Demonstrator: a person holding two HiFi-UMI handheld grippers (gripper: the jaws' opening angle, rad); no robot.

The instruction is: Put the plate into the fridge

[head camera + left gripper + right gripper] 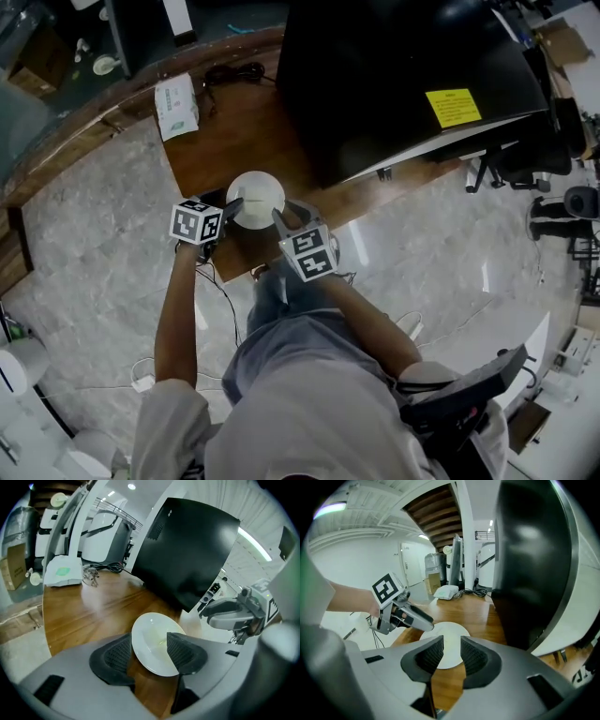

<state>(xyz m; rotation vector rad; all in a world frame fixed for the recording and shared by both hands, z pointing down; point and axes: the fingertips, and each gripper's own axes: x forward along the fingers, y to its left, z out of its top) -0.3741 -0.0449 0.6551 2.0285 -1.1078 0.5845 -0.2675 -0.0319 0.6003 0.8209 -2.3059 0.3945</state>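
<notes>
left gripper (234, 208): jaws wide apart, empty | right gripper (278, 217): jaws apart, empty | white plate (256, 195): flat on wooden table (225, 141) near its front edge, between both grippers' tips | black fridge (394, 84): just beyond the plate

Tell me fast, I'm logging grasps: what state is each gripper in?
Left gripper: open, jaws at the plate rim, not gripping.
Right gripper: open, holding nothing.
</notes>
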